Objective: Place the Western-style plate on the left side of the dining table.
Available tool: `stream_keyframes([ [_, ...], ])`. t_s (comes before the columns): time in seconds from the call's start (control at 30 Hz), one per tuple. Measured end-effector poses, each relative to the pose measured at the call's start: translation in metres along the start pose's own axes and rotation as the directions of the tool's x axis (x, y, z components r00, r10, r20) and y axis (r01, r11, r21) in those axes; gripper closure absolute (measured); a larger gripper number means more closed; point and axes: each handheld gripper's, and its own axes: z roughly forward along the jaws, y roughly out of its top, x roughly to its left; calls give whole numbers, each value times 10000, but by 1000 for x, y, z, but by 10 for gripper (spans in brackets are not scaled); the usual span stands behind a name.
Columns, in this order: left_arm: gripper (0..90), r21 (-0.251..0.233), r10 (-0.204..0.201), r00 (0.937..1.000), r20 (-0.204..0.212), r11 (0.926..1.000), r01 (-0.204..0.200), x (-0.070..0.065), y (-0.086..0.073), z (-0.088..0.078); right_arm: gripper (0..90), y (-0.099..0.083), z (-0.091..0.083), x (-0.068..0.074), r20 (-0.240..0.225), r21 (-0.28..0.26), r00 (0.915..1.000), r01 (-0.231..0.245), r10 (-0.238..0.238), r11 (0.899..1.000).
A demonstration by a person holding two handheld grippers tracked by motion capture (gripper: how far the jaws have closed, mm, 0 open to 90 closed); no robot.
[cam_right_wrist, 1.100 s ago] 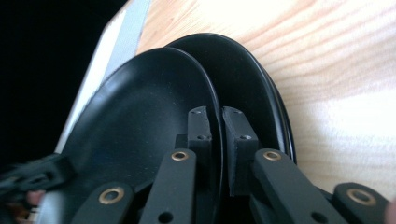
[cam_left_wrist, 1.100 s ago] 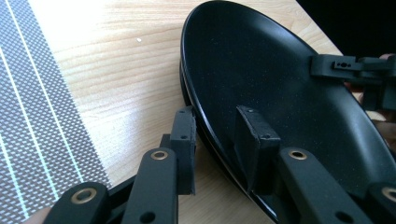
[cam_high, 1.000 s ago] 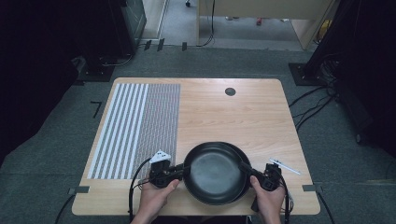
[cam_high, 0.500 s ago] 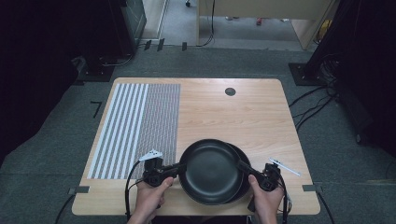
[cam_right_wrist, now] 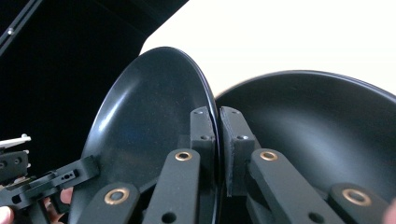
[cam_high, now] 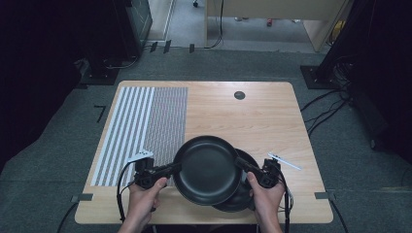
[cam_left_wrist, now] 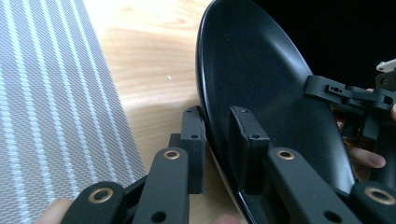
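Each gripper pinches an opposite rim of the top plate (cam_high: pixel 206 169): left gripper (cam_high: pixel 167 170) clamped on the near-left edge, right gripper (cam_high: pixel 244 166) on the right. The plate hangs above a second plate (cam_high: pixel 241 194) at the bench (cam_high: pixel 252 121) front. The thin rim holds could slip if the hands drift apart or tilt unevenly, dropping it onto the lower plate. A striped mat (cam_high: pixel 141 126) lies just left; the far bench is open.

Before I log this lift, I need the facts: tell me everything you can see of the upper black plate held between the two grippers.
The upper plate is round, black and shallow, smooth with a faint sheen and a thin rim. It looks lifted above a second black plate near the table's front edge. The left gripper pinches its left rim and the right gripper its right rim. Nothing lies in it.
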Motion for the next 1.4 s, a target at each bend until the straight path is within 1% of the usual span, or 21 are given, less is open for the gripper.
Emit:
stream_keyframes([
  [0.03, 773, -115, -94, 10000, 7, 9999, 94, 3, 4, -5, 856, 3, 6, 6, -88, 52, 9999, 81, -80, 10000],
  [0.07, 774, -115, -94, 10000, 7, 9999, 94, 3, 4, -5, 856, 3, 6, 6, -88, 52, 9999, 81, -80, 10000],
  [0.17, 775, -325, -162, 9999, -39, 9993, 160, 8, 9, -13, 854, 7, 16, 13, -235, 99, 9996, 129, -127, 9999],
  [0.3, 775, -520, -256, 9992, -301, 9984, 240, 20, 16, -25, 854, 10, 35, 27, -365, 224, 9990, 280, -272, 9994],
  [0.33, 775, -520, -256, 9992, -301, 9984, 240, 20, 16, -25, 854, 10, 35, 27, -365, 224, 9990, 280, -272, 9994],
  [0.37, 776, -594, -280, 9990, -338, 9979, 259, 23, 18, -28, 854, 12, 43, 32, -454, 315, 9984, 357, -343, 9989],
  [0.43, 776, -681, -398, 9985, -365, 9970, 372, 28, 21, -33, 854, 12, 46, 34, -483, 360, 9983, 339, -321, 9988],
  [0.5, 775, -741, -458, 9980, -433, 9963, 425, 34, 23, -38, 854, 15, 59, 43, -579, 469, 9974, 459, -432, 9978],
  [0.57, 774, -817, -494, 9971, -584, 9957, 446, 38, 26, -43, 854, 15, 62, 45, -601, 511, 9970, 508, -477, 9974],
  [0.77, 774, -1048, -679, 9943, -823, 9927, 592, 53, 33, -57, 855, 18, 87, 58, -843, 738, 9951, 584, -521, 9956],
  [0.97, 774, -1218, -952, 9911, -931, 9890, 836, 70, 38, -67, 856, 20, 110, 71, -900, 993, 9942, 675, -586, 9928],
  [1.0, 771, -1215, -827, 9911, -1041, 9901, 699, 74, 41, -69, 856, 21, 116, 74, -915, 1075, 9941, 681, -583, 9919],
  [1.07, 767, -1206, -762, 9910, -1102, 9907, 628, 76, 43, -70, 855, 21, 120, 76, -923, 1091, 9939, 696, -596, 9916],
  [1.1, 764, -1231, -751, 9908, -1127, 9905, 611, 81, 46, -73, 855, 23, 127, 80, -933, 1154, 9939, 696, -589, 9909],
  [1.13, 764, -1231, -751, 9908, -1127, 9905, 611, 81, 46, -73, 855, 23, 127, 80, -933, 1154, 9939, 696, -589, 9909],
  [1.2, 763, -1232, -777, 9899, -1186, 9904, 630, 87, 49, -75, 855, 25, 138, 84, -977, 1221, 9934, 722, -604, 9899],
  [1.23, 763, -1309, -890, 9887, -1207, 9887, 730, 93, 52, -76, 856, 25, 142, 85, -989, 1243, 9933, 724, -602, 9896],
  [1.3, 763, -1331, -948, 9878, -1239, 9880, 782, 96, 53, -77, 856, 27, 150, 88, -980, 1325, 9934, 724, -596, 9885],
  [1.33, 763, -1359, -1006, 9866, -1285, 9872, 830, 99, 54, -77, 856, 27, 150, 88, -980, 1325, 9934, 724, -596, 9885],
  [1.37, 763, -1404, -1083, 9855, -1307, 9860, 897, 102, 55, -78, 855, 29, 159, 90, -971, 1432, 9935, 724, -588, 9870],
  [1.4, 763, -1412, -1115, 9848, -1331, 9856, 925, 104, 56, -78, 855, 29, 159, 90, -971, 1432, 9935, 724, -588, 9870],
])
